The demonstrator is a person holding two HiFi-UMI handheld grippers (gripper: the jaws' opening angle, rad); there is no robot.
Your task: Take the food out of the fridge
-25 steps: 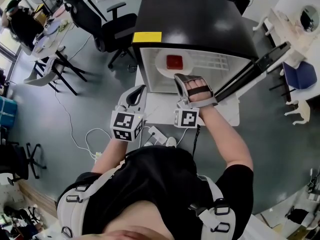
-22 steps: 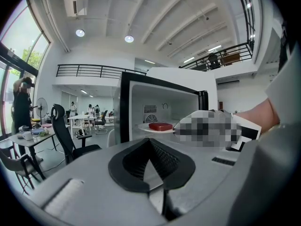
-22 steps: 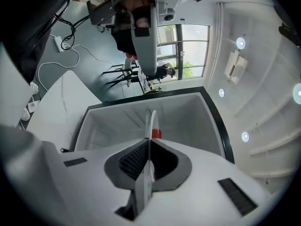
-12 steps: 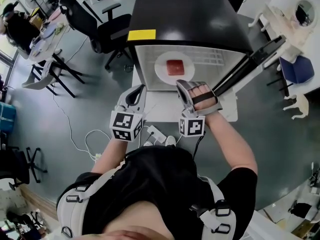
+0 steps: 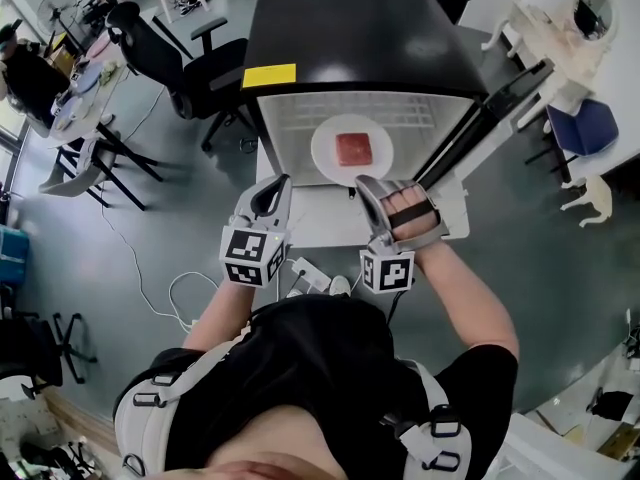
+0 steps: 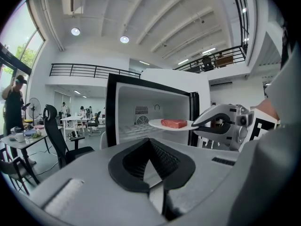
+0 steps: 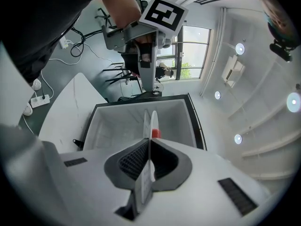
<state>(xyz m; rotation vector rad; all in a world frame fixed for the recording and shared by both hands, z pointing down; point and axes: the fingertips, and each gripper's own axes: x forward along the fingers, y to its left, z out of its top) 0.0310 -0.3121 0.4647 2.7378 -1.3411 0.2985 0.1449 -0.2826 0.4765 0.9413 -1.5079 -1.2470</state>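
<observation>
A white plate (image 5: 351, 149) carrying a red slab of meat (image 5: 353, 148) hangs level at the mouth of the open black fridge (image 5: 350, 38). My right gripper (image 5: 362, 182) is shut on the plate's near rim. In the right gripper view the plate (image 7: 152, 122) stands edge-on between the jaws, with the meat (image 7: 155, 133) behind it. My left gripper (image 5: 283, 179) hovers to the left of the plate, shut and empty. From the left gripper view, the plate (image 6: 171, 124) and the right gripper (image 6: 221, 125) show before the fridge's white inside.
The fridge door (image 5: 485, 118) stands open at the right. A white board (image 5: 320, 223) lies under the grippers, with a power strip (image 5: 315, 268) and cables on the floor. Office chairs (image 5: 195, 58) and a seated person (image 5: 25, 63) are at the left.
My right gripper has drawn back toward me with the plate, bringing it out from the fridge's inside. The left gripper has stayed put.
</observation>
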